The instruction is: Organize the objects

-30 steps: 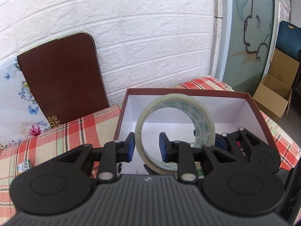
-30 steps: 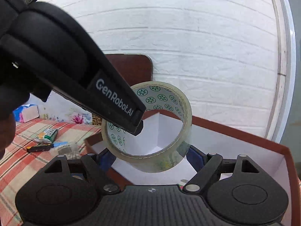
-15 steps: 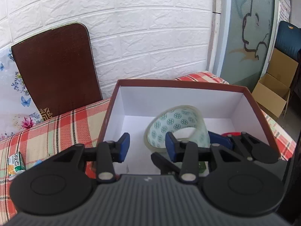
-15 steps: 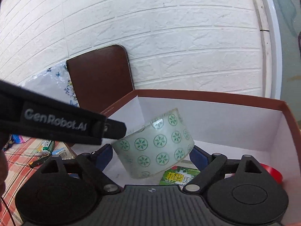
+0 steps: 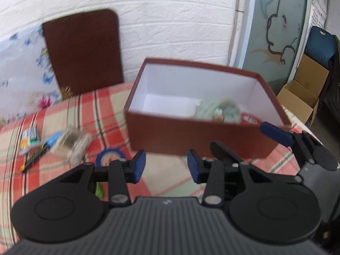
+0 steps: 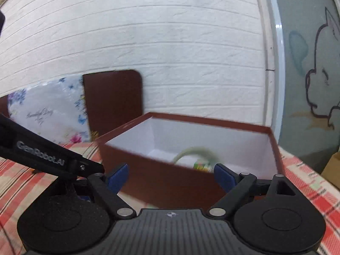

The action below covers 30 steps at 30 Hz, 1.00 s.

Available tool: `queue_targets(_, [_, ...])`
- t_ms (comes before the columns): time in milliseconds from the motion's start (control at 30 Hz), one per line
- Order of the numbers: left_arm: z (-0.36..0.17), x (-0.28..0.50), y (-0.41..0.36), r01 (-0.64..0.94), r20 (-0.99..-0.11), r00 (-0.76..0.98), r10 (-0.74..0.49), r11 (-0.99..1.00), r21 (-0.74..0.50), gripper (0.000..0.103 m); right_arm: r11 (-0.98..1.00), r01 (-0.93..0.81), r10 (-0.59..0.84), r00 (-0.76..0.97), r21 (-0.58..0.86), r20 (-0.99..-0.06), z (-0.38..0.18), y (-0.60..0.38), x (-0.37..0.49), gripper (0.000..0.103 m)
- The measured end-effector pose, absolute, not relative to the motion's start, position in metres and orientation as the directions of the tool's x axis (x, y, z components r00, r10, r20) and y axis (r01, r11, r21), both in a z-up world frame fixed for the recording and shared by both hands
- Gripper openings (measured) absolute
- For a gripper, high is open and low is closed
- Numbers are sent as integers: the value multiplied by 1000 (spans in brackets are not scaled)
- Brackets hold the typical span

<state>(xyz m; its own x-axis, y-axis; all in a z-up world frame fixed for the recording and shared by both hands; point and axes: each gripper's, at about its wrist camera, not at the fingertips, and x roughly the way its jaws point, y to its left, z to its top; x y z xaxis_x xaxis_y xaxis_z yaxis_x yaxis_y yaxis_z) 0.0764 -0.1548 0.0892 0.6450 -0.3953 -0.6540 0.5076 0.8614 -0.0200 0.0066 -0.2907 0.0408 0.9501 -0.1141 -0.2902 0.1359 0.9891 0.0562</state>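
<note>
The clear tape roll [image 5: 218,110] lies inside the brown box [image 5: 191,137]; it looks light, stiff and slick, best pinched across its band. The left hand-held gripper [image 5: 166,168] has just been opening, nothing between its jaws; the right hand-held gripper [image 6: 171,175] gapes wide, empty. Only the left view shows the blue tape roll [image 5: 110,156] and pen [image 5: 35,155] on the checked surface [image 5: 161,180]

Bright even daylight, motion blur, fisheye-bent edges
</note>
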Motion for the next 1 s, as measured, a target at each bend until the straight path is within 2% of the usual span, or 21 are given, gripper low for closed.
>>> queue_targets(67, [77,70,-138,475,-675,643,-361,880,-18,46,992,108,-79,942,71,-326,33,-280,-1,88])
queue_targets(167, [54,66,-107,409,-701,649,-295,913,-6,46,995,41,0,916,93,-401,19,-263,0,82])
queue_targets(267, [28,63,-66,310,-722,659,-210,951,7,46,990,-29,88,884,135,-459,5,-246,6,80])
queue_targets(333, [9,64,-37,228,-745,652,-143,974,12,46,985,-62,141,837,163,-529,-13,-237,7,75])
queue_targets(367, [0,63,-24,189,-754,647,-115,982,12,46,989,-66,130,822,134,-554,-19,-231,10,74])
queue_targets(400, [-4,59,-12,183,-728,673,-130,983,-7,48,993,-72,111,829,92,-549,-18,-225,8,74])
queue_targets(467, [-9,52,1,164,-695,712,-100,986,26,55,992,-99,124,821,75,-557,-16,-218,13,74])
queue_targets(500, [-12,50,6,156,-679,729,-87,987,40,63,993,-102,121,815,65,-567,-17,-216,15,74])
queue_targets(600, [-21,43,15,153,-625,776,-87,987,54,72,990,-128,139,814,59,-564,-12,-209,27,71])
queue_targets(667, [-26,37,19,157,-591,801,-96,986,51,74,985,-158,168,821,65,-545,-6,-202,38,71])
queue_targets(867, [-26,38,24,166,-577,805,-138,986,-5,75,964,-242,263,815,109,-517,8,-169,89,71])
queue_targets(1000, [-27,41,19,178,-580,803,-139,984,11,83,954,-263,297,776,143,-557,6,-145,128,72])
